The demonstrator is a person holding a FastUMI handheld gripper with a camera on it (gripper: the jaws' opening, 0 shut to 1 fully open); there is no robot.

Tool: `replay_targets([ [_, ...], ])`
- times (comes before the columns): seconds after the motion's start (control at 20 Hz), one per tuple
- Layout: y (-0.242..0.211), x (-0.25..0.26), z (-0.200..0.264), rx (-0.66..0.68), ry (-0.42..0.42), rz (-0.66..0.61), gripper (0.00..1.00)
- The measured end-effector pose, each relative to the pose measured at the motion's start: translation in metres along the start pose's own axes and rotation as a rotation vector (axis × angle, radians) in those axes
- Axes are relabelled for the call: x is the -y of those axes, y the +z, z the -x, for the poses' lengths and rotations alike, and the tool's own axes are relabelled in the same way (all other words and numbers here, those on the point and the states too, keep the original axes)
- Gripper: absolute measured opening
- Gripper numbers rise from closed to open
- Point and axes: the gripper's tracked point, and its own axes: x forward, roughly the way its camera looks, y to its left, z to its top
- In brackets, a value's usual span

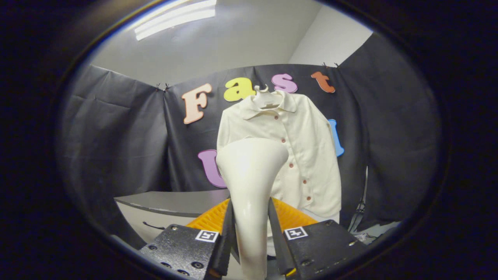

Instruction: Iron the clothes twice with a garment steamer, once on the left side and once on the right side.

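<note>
Low in the frame, left of centre: a flat grey tabletop [175, 202] on a pale cabinet front [149, 221]. High at upper left: a bright rectangular ceiling light [175, 18]. Around the sides: draped black cloth wall [116, 136].

The gripper [251, 229] jaws clamp the white garment steamer [251, 175], its head raised before the hanging cream shirt [303, 147].

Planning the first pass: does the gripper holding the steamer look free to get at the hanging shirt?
Probably yes. The gripper, fingers shut on the white plastic garment steamer, faces the cream buttoned shirt with nothing between them.
</note>
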Motion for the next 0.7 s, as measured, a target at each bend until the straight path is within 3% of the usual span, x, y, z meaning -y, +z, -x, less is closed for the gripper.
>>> replay_targets([
  [0.15,-0.006,-0.033,-0.002,-0.042,-0.040,0.017,0.47],
  [0.35,-0.009,-0.088,0.006,-0.077,-0.001,0.112,0.47],
  [0.7,-0.008,-0.164,0.039,-0.096,0.074,0.036,0.48],
])
